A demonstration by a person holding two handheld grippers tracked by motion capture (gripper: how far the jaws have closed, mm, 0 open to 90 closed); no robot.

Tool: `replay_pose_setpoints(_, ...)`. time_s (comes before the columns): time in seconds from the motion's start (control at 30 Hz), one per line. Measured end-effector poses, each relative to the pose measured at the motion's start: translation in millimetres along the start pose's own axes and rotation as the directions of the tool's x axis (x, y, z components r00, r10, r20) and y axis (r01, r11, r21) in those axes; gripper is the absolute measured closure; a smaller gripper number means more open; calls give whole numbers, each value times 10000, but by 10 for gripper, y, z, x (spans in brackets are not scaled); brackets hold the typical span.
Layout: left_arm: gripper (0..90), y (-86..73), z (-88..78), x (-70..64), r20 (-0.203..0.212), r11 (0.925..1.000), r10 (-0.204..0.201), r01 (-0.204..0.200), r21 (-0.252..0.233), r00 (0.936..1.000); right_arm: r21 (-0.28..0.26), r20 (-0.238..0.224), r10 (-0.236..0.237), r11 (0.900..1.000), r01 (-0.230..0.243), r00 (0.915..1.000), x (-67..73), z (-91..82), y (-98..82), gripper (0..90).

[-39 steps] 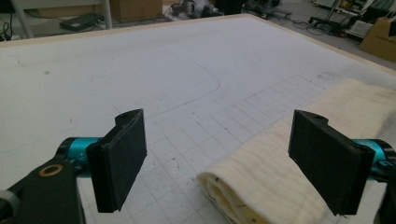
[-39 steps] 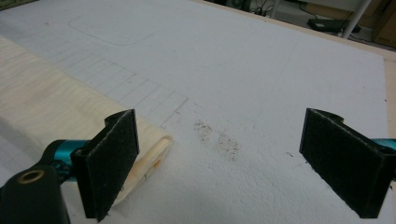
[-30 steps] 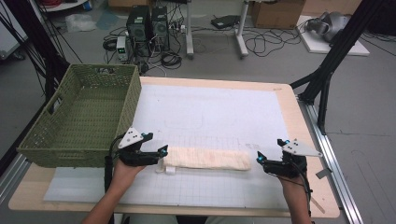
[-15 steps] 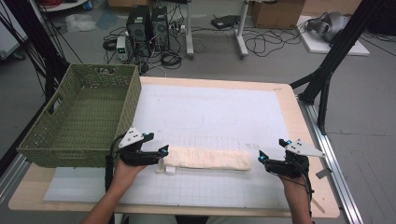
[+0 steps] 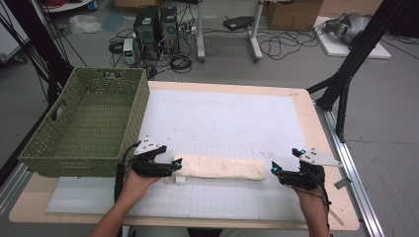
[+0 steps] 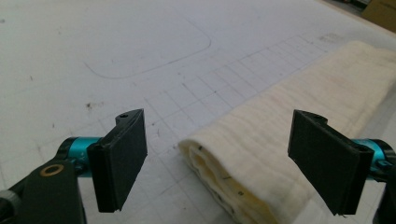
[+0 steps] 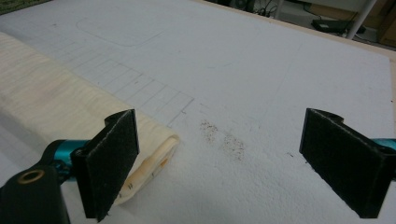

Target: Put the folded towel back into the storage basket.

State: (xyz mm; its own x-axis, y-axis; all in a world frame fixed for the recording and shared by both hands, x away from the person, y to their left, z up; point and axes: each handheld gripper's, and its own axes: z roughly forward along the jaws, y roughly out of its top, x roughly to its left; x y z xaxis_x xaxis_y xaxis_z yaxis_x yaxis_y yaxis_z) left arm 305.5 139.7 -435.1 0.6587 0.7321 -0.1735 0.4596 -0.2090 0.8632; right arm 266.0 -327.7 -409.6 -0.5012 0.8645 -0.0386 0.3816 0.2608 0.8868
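Both tools, left (image 6: 219, 158) and right (image 7: 238, 163), spread wide at the folded cream towel's (image 5: 220, 167) ends; uneven pinching may unfold its layers.

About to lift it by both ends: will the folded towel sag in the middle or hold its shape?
The towel is soft layered cloth, so it will probably droop between the left gripper and the right gripper. It looks light. The loose layers at its end may splay unless pinched together.
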Motion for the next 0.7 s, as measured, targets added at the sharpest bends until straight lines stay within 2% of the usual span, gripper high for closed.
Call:
replay_pose_setpoints(0.2, 313, -23, 8, -2, 162, 9990, -117, 110, 435, 9998, 31, -66, -62, 10000, 62, 10000, 12, 16, 1, 111)
replay_pose_setpoints(0.33, 348, -66, 21, -49, 37, 9961, -9, 6, 881, 10000, 83, -108, -78, 9999, 79, 9999, 17, 23, -1, 111)
replay_pose_setpoints(0.43, 381, -98, 38, -92, -130, 9912, 284, -264, 1295, 9995, 100, -159, -31, 9999, 32, 9999, 25, 23, -6, 111)
replay_pose_setpoints(0.6, 468, -118, 67, -129, 134, 9810, 626, -640, 1829, 9979, 194, -148, -106, 9998, 109, 9998, 35, 30, -11, 111)
replay_pose_setpoints(0.7, 473, -129, 71, -148, 172, 9786, 709, -729, 1924, 9973, 174, -169, -112, 9998, 115, 9998, 35, 32, -15, 111)
